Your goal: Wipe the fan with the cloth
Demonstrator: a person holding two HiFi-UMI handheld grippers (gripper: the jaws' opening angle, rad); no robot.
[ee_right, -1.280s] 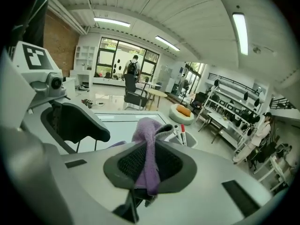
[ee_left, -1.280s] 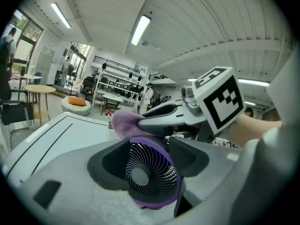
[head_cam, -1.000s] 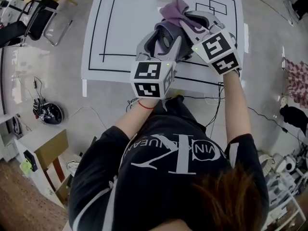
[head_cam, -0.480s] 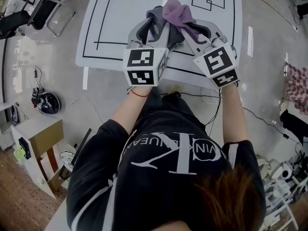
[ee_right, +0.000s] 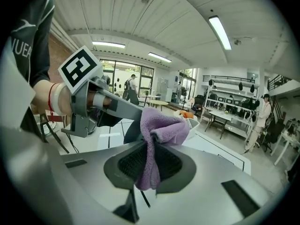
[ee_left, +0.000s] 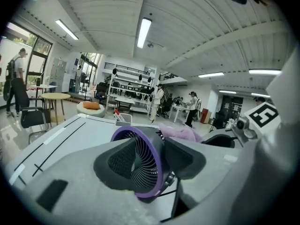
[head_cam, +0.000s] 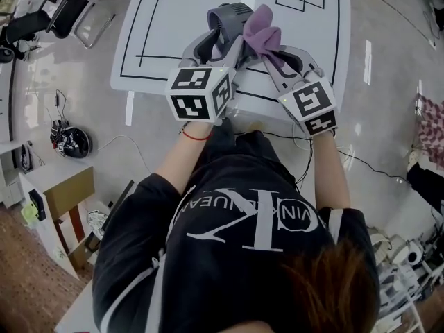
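- The left hand-held gripper (ee_left: 150, 161) is clamping the fan (ee_left: 136, 170), one pad on the front grille and one behind; its jaws have just been closing and then easing a little apart, with the fan between them.
- The fan (head_cam: 229, 16) is staying upright over the white table (head_cam: 173, 26); I cannot tell whether its base is resting there.
- The right hand-held gripper (ee_right: 150, 165) is pinching the purple cloth (ee_right: 157, 135) tight; the cloth (head_cam: 260, 33) is hanging just beside the fan's rim.
- The fan is looking light and stiff, but the thin grille ribs are probably fragile; holding it by the purple ring seems safer.
- The cloth is soft and limp; a bunched fold is giving the better grip.
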